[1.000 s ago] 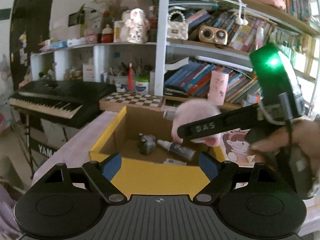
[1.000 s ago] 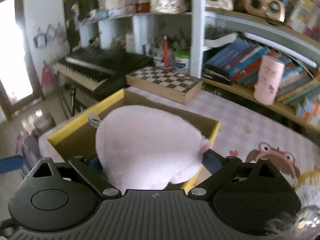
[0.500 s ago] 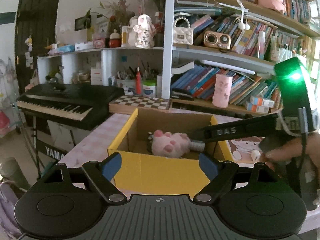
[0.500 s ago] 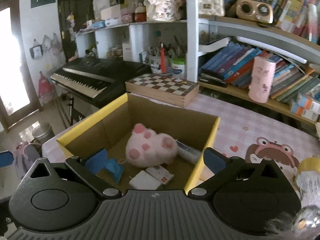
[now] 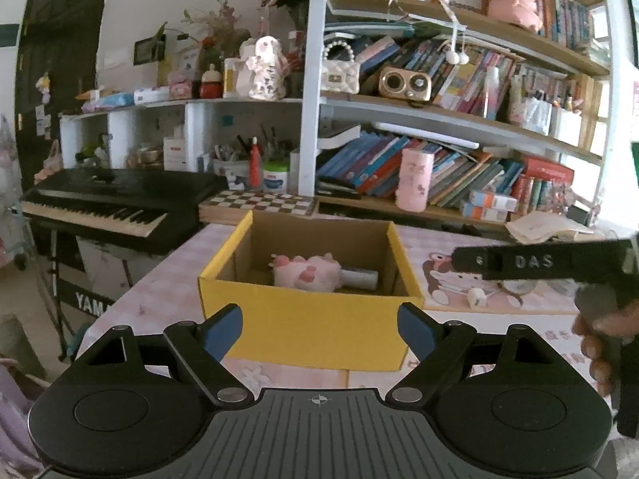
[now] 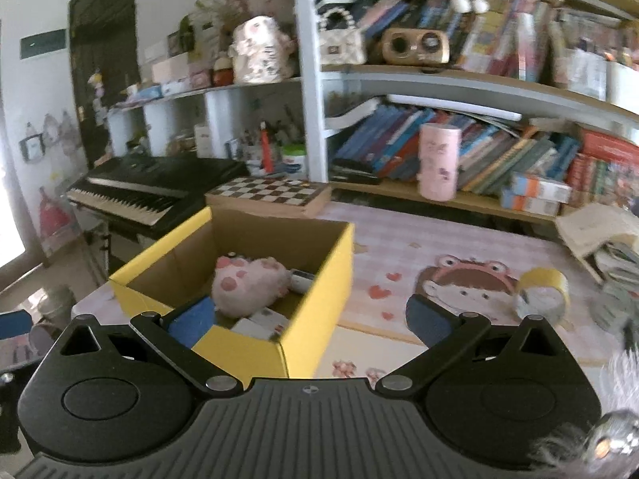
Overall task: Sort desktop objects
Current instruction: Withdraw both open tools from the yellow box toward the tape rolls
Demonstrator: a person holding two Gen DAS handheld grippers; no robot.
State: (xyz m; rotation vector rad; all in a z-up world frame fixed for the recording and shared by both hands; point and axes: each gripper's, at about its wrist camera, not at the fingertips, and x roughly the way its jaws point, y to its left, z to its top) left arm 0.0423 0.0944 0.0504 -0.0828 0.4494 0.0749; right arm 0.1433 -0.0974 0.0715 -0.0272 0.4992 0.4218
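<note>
Nearest, the left gripper [image 5: 319, 329] and the right gripper [image 6: 311, 317] both stand spread apart, gripping nothing, angled slightly downward. Beyond them, the yellow cardboard box [image 6: 319, 295] near the desk's left edge holds the pink plush paw [image 6: 249, 285]. It looks light, soft and squashy; pinch its plump middle. A yellowish tape roll [image 6: 543, 293] lies toward the right edge.

Bright daylight, probably window glare at sides; fisheye-bent edges, right view motion-blurred.
</note>
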